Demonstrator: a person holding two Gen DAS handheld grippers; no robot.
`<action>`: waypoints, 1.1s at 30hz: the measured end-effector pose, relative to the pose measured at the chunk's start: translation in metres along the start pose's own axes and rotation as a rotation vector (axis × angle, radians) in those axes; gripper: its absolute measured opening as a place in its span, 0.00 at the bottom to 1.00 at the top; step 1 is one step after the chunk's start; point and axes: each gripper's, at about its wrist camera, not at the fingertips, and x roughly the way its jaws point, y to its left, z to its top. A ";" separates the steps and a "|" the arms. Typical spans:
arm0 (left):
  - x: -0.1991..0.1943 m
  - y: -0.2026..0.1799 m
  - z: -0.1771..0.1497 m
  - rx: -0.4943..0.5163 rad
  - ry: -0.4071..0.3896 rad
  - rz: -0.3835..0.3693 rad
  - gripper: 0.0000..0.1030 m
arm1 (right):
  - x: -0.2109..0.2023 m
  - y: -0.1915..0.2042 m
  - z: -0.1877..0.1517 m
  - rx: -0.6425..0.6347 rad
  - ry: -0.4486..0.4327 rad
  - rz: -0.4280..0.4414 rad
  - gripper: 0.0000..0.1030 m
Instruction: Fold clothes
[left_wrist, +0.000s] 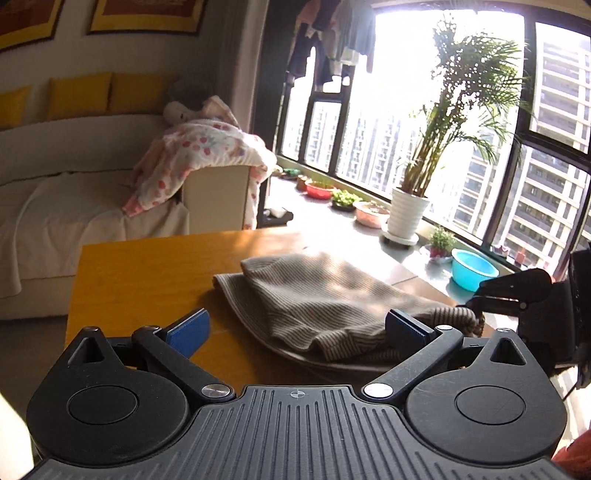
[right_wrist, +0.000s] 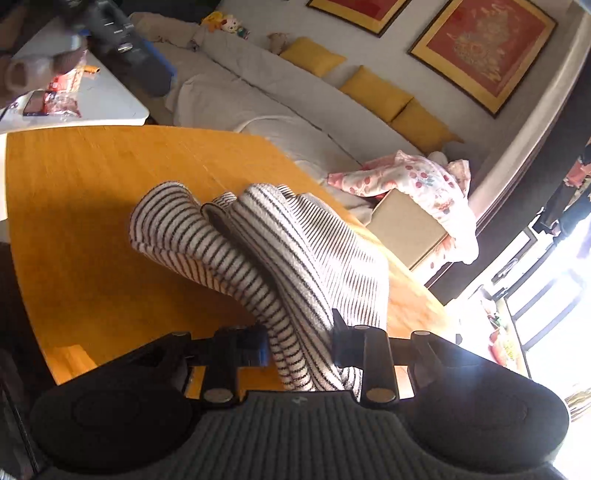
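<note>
We grip the striped garment (right_wrist: 295, 280) in our right gripper (right_wrist: 299, 347), jaws clenched on a bunched roll of it, while our left gripper (left_wrist: 295, 328) hangs spread wide and empty above the near edge. To fold well, we should carry the pinched edge smoothly toward twelve o'clock and keep it taut. The garment is a ribbed knit with thin dark stripes, lying rumpled on the yellow wooden table (left_wrist: 140, 273).

The left wrist view sits low and level, facing the window (left_wrist: 424, 110) across the table (left_wrist: 140, 273); the right wrist view tilts down, close over the striped garment (right_wrist: 295, 251), facing the sofa (right_wrist: 258, 107); both share these
</note>
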 end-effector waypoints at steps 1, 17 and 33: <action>0.014 -0.001 0.004 -0.011 0.010 -0.021 0.97 | -0.009 0.002 0.000 -0.034 0.010 0.029 0.27; 0.137 0.000 -0.028 0.099 0.306 -0.187 0.56 | -0.033 -0.054 0.075 -0.350 0.023 0.296 0.29; 0.125 0.011 -0.027 0.069 0.296 -0.156 0.53 | 0.064 -0.068 0.042 -0.186 0.018 0.351 0.59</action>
